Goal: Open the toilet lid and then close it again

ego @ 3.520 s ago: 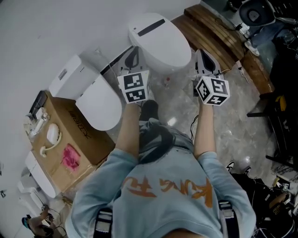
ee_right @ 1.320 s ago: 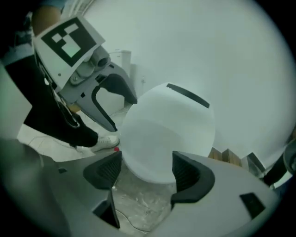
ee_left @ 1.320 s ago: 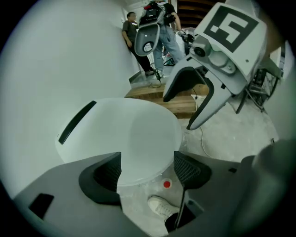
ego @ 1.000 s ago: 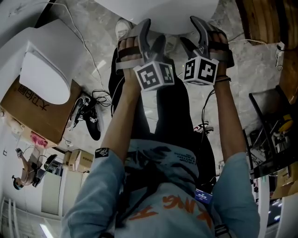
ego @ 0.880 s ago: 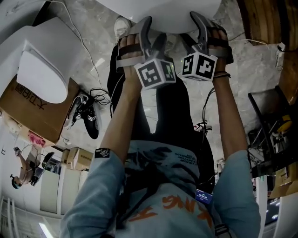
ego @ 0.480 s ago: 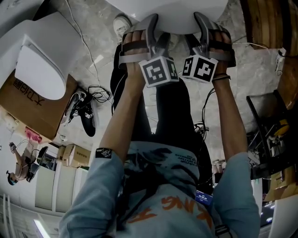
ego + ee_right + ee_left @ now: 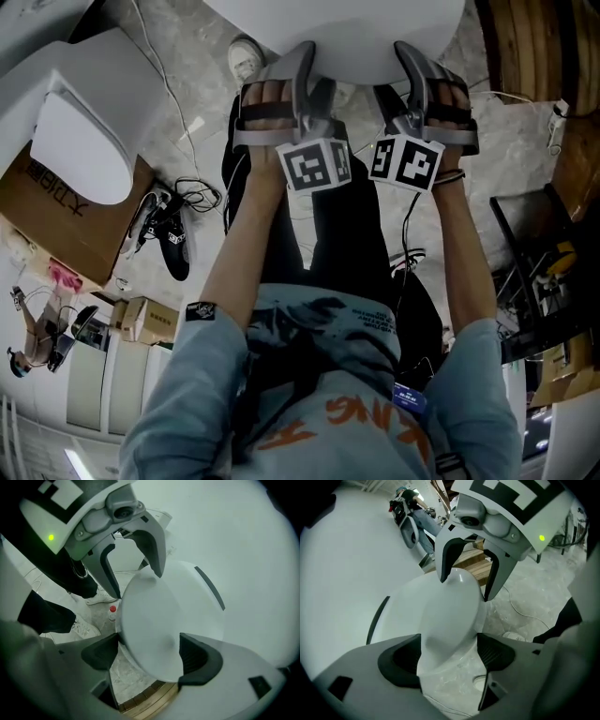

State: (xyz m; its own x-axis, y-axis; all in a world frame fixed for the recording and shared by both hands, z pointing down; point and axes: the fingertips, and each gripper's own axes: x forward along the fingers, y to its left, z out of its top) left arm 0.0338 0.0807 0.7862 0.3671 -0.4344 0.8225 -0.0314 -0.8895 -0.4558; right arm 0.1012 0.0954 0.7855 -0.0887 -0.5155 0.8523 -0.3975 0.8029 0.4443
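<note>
Loosely, left hand-held gripper (image 7: 447,657), right hand-held gripper (image 7: 150,654), astride lid (image 7: 356,28) edge

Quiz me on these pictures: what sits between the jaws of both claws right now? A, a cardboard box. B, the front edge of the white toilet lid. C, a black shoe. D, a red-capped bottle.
B: each gripper view shows the rounded front of the toilet lid in the gap between the spread jaws of the left claw and the right claw.
</note>
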